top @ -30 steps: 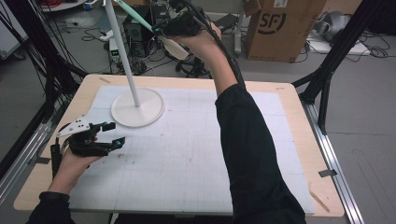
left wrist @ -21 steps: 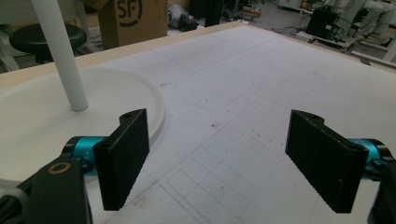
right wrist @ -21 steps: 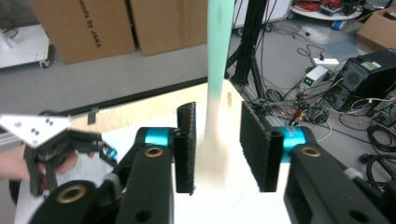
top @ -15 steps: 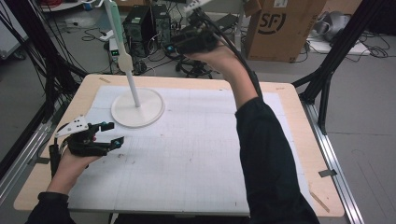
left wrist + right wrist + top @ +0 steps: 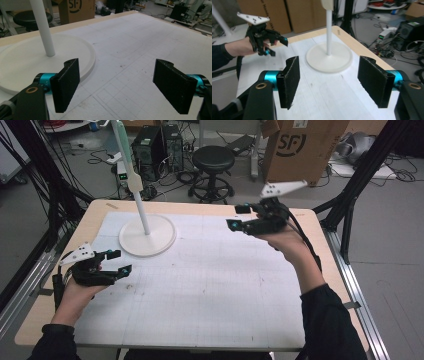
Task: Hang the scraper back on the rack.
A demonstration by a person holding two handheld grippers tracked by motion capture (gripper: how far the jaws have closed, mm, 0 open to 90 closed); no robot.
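My bench (image 5: 320,270) has a pale wooden top, and a white gridded mat (image 5: 200,285) covers most of it. Directly on the mat, near the far left corner, stands a white lamp stand (image 5: 147,236) on its round base.

Grey floor, black stool (image 5: 213,159), cardboard box (image 5: 299,146), perhaps computer towers (image 5: 156,146)

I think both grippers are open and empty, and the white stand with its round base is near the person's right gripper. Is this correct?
Not quite. Both the left gripper and the right gripper are open and empty, but the white stand sits near the left gripper, not the right. The high view shows this.
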